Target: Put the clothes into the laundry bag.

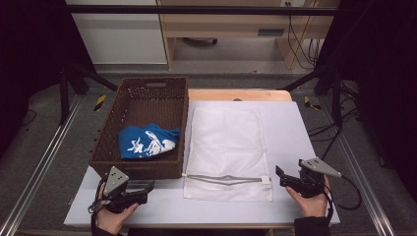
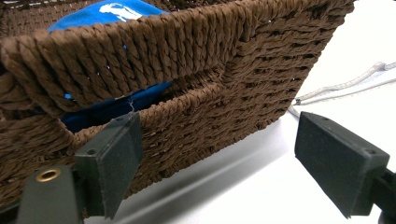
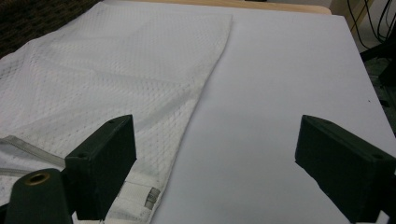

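A: Position check. My left gripper (image 1: 147, 186) sits at the near edge of the white table (image 1: 295, 128), just in front of the brown wicker basket (image 1: 110, 147). Jaws spread wide, nothing between them. My right gripper (image 1: 281, 176) mirrors it, just beside the near right corner of the white mesh laundry bag (image 1: 228, 142); jaws also spread, holding nothing.

B: Why that layout?

A: My reading: the bag lies flat beside the basket, its zipper (image 1: 226, 178) running along the end nearest me, so the mouth faces my hands. The blue printed garment (image 1: 146, 141) rests bunched in the near half of the basket, right beside the bag. One gripper near each looks like a stance for moving the garment into the bag.

B: What can't you make out?

A: Whether the zipper is open or closed; from the high view it's a thin grey line. In the right gripper view the bag's corner tab (image 3: 137, 196) is partly behind my jaw. In the left gripper view the basket wall (image 2: 196, 84) blocks most of the garment (image 2: 116, 10); blue shows over the rim and through the handle slot. The print is unreadable. The garment's underside and the basket floor beneath it are hidden.
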